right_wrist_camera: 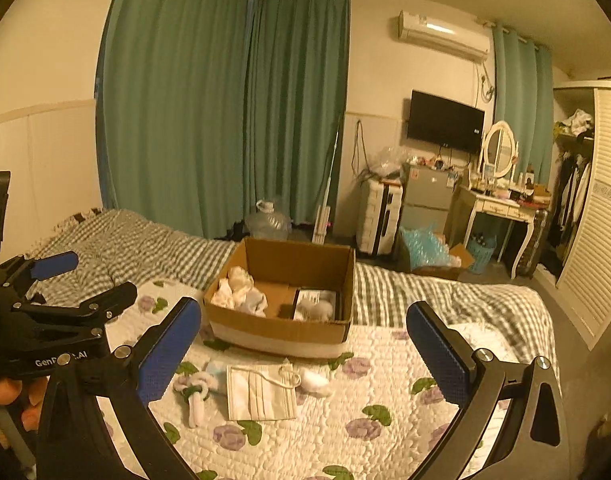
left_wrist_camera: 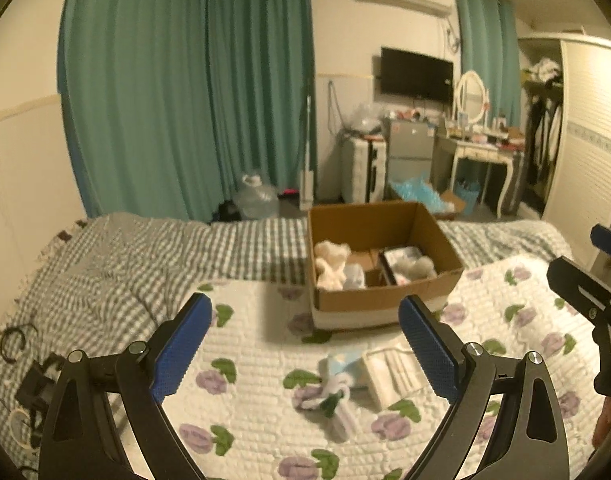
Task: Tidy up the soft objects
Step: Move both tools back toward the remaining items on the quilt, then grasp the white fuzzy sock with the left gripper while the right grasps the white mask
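An open cardboard box (left_wrist_camera: 385,300) (right_wrist_camera: 281,332) stands on the flowered quilt and holds a cream plush toy (left_wrist_camera: 331,264) (right_wrist_camera: 235,290), a pale soft item and a grey fluffy item (left_wrist_camera: 415,266) (right_wrist_camera: 319,308). In front of it lie a white face mask (left_wrist_camera: 389,376) (right_wrist_camera: 261,392), a white fuzzy loop toy (left_wrist_camera: 337,400) (right_wrist_camera: 195,398), a light blue packet (left_wrist_camera: 343,364) and a white cotton ball (right_wrist_camera: 315,380). My left gripper (left_wrist_camera: 305,356) is open and empty above these items. My right gripper (right_wrist_camera: 305,352) is open and empty above them too. Each gripper shows at the other view's edge.
A grey checked blanket (left_wrist_camera: 125,264) covers the bed's far side. Cables and a black device (left_wrist_camera: 33,384) lie at the bed's left edge. Beyond the bed are green curtains, a water jug (left_wrist_camera: 257,196), a small fridge, a dressing table and a wardrobe (right_wrist_camera: 597,208).
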Action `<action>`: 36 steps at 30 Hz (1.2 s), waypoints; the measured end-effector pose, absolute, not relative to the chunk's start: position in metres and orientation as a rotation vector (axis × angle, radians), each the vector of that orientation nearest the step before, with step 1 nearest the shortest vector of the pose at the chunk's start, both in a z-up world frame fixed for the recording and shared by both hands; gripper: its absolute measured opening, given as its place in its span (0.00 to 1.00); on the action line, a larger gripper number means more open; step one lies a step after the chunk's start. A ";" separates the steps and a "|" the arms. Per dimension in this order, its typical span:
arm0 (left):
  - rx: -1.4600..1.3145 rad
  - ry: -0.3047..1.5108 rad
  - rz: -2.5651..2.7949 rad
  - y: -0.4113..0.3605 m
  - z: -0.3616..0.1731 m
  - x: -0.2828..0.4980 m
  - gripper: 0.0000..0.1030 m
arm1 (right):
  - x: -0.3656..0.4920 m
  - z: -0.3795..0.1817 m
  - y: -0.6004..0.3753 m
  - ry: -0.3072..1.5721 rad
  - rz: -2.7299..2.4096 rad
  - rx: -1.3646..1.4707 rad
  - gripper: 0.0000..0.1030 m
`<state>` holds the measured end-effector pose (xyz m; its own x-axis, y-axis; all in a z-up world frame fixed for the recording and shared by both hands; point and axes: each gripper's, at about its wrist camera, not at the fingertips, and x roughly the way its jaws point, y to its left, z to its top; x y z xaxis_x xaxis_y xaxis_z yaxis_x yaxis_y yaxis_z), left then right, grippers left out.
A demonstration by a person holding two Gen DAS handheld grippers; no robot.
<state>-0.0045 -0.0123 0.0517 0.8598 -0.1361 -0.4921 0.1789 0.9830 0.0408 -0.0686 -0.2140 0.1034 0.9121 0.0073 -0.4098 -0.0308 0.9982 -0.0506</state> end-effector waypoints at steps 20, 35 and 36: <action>0.125 0.749 -0.158 -0.023 -0.055 0.046 0.93 | 0.008 -0.006 -0.217 0.657 0.077 -0.012 1.00; 0.071 0.943 -0.171 -0.014 -0.132 0.065 0.92 | 0.046 -0.094 -0.212 0.871 0.095 -0.055 1.00; 0.074 0.948 -0.172 -0.014 -0.136 0.066 0.92 | 0.048 -0.098 -0.212 0.881 0.098 -0.054 1.00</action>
<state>0.0657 -0.0143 -0.1360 0.5708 -0.1140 -0.8131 0.1786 0.9838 -0.0125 0.0479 -0.2121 -0.0976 0.6325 0.0635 -0.7719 -0.1080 0.9941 -0.0068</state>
